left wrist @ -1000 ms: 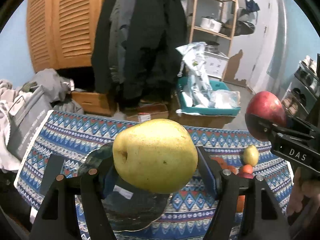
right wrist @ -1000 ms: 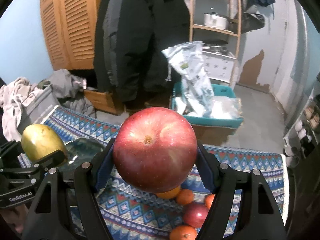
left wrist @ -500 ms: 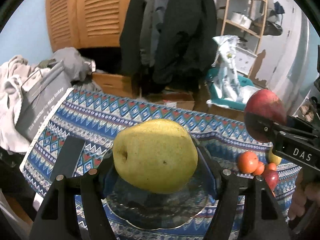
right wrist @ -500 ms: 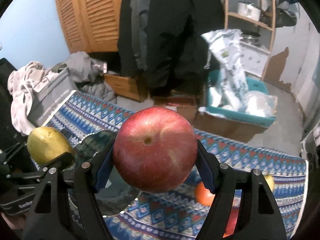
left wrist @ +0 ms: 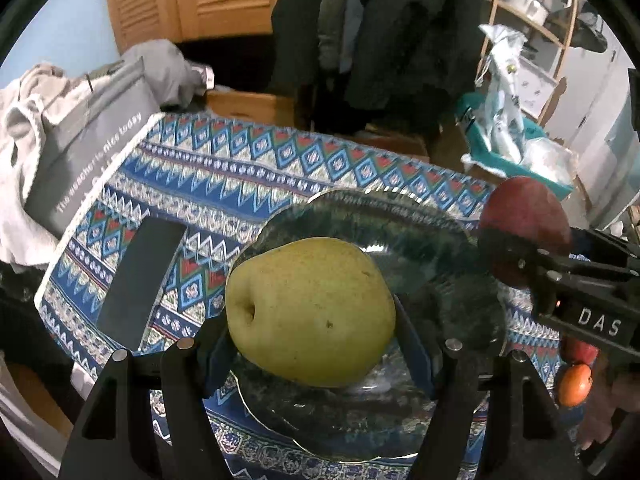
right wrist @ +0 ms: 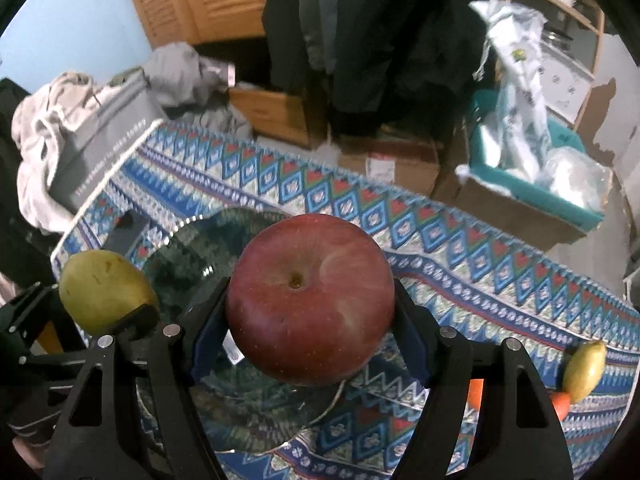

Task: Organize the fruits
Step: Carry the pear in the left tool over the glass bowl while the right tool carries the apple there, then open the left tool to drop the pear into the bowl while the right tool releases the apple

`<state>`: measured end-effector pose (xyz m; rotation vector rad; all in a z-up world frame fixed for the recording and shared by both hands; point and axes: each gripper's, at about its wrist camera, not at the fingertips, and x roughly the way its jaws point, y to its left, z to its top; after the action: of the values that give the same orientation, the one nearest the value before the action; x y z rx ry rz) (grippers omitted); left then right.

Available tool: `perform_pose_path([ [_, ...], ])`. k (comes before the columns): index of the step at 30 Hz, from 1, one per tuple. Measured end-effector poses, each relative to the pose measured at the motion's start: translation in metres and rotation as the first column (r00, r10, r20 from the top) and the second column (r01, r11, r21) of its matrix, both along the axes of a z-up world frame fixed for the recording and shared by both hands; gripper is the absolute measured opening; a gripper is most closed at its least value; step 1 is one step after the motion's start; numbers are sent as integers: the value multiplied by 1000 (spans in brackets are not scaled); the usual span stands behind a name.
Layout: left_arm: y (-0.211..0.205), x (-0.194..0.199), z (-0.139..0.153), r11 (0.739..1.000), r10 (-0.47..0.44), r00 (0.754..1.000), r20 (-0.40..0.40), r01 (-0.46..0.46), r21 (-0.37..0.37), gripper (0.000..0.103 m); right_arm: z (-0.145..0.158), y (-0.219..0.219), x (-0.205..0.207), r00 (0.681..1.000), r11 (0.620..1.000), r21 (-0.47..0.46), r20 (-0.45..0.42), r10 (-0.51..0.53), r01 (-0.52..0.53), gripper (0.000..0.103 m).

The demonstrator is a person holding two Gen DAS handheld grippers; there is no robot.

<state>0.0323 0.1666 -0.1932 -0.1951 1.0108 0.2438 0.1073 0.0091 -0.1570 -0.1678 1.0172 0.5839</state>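
My left gripper (left wrist: 312, 332) is shut on a yellow-green pear (left wrist: 310, 310) and holds it above the near part of a dark green glass plate (left wrist: 400, 236). My right gripper (right wrist: 310, 320) is shut on a red apple (right wrist: 310, 300) above the plate's right side (right wrist: 188, 256). The apple also shows in the left wrist view (left wrist: 524, 224), and the pear in the right wrist view (right wrist: 104, 292). Both fruits hang in the air over the plate, side by side.
The plate lies on a patterned blue tablecloth (left wrist: 240, 168). A dark flat object (left wrist: 140, 280) lies left of the plate. Loose fruit sits at the right: an orange (left wrist: 575, 385), a red fruit (left wrist: 580, 350), a small yellow fruit (right wrist: 585, 368). Clothes and boxes stand beyond the table.
Both grippers have tilted down and moved left over the plate, each still holding its fruit. The plate now lies under both; the loose fruit has slid to the right edge of view.
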Motion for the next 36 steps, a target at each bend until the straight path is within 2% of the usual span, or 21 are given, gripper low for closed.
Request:
perform_pose_path([
  [10,8,5,-24,1000,13,997,-73,-13,-3,73,-35,15,0,997,996,-65,-59,48,-52,75],
  [19,11,8,-43,999,17,991,-136,-22,-40,73,-50,22,-1,994,993,-95,-90,64,-73,75],
  [22,11,7,-40,999,14,993,-117,-18,-31,65,-53,22,0,992,993,-90,-105,65,-75,75],
  [24,10,6,-33,1000,14,996,-89,-14,-3,65,-54,22,1,992,993,-91,-109,65,-75,75],
  [26,7,7,-30,1000,8,996,-87,-6,31,71,-55,22,1,992,993,-93,-114,63,-74,75],
  [36,7,6,-27,1000,-2,994,-107,4,17,71,-60,23,-1,988,991,-98,-137,73,-86,75],
])
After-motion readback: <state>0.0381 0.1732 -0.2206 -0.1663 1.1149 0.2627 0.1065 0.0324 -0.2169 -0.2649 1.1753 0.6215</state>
